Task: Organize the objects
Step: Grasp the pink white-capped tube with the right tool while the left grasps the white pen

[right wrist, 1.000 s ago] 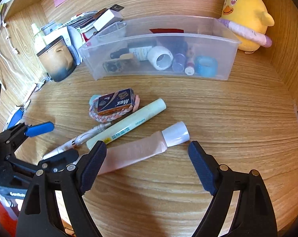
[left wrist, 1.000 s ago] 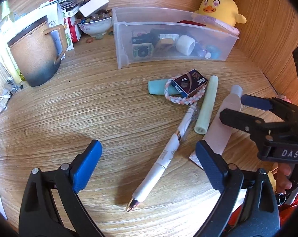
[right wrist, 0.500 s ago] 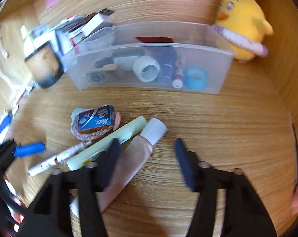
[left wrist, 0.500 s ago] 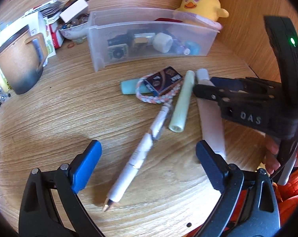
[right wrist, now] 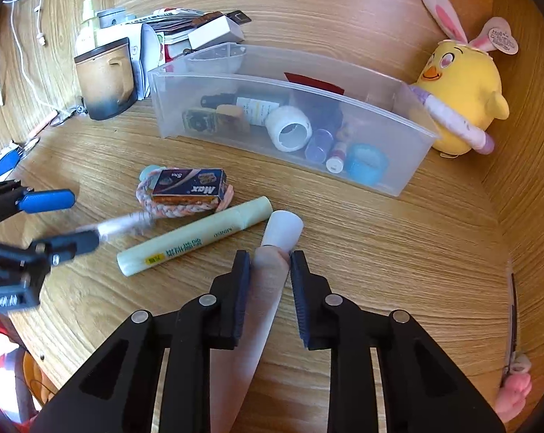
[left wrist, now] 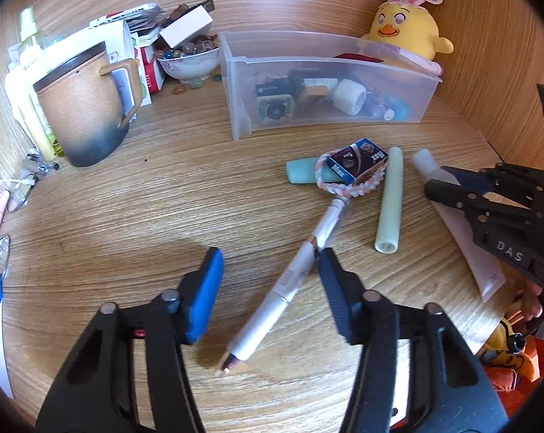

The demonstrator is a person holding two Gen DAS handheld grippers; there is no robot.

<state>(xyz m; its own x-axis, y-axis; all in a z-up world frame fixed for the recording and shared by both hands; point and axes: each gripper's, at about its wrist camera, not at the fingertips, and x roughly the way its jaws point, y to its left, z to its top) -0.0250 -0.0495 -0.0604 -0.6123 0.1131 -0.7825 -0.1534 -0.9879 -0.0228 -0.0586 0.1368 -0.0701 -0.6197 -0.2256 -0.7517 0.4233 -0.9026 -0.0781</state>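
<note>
Right wrist view: the right gripper (right wrist: 270,263) is closing on a pink tube (right wrist: 268,288) with a white cap, its pads meeting the tube's shoulder just below the cap; the tube's lower end is hidden under the gripper body. At the left edge the left gripper (right wrist: 61,222) is cut off by the frame, and the white pen (right wrist: 125,224) between its jaws is blurred. In the left wrist view the left gripper (left wrist: 270,265) is closing around that pen (left wrist: 290,281): the right pad touches the barrel, the left pad stands apart. The pen's far end runs under a braided bracelet (left wrist: 347,189), so that tip cannot be made out. A small "Max" box (left wrist: 358,160) rests on the bracelet, over a mint-green item (left wrist: 300,171) it largely covers. A pale green marker (left wrist: 390,202) lies between pen and tube. Behind, a clear plastic bin (left wrist: 308,68) holds small items, hazy through its wall. A yellow plush chick (left wrist: 405,32) sits at its far corner; a brown mug (left wrist: 82,104) stands left amid clutter. All rests on a wood-grain desk (left wrist: 145,209) with wood panelling (right wrist: 344,11) behind.
</note>
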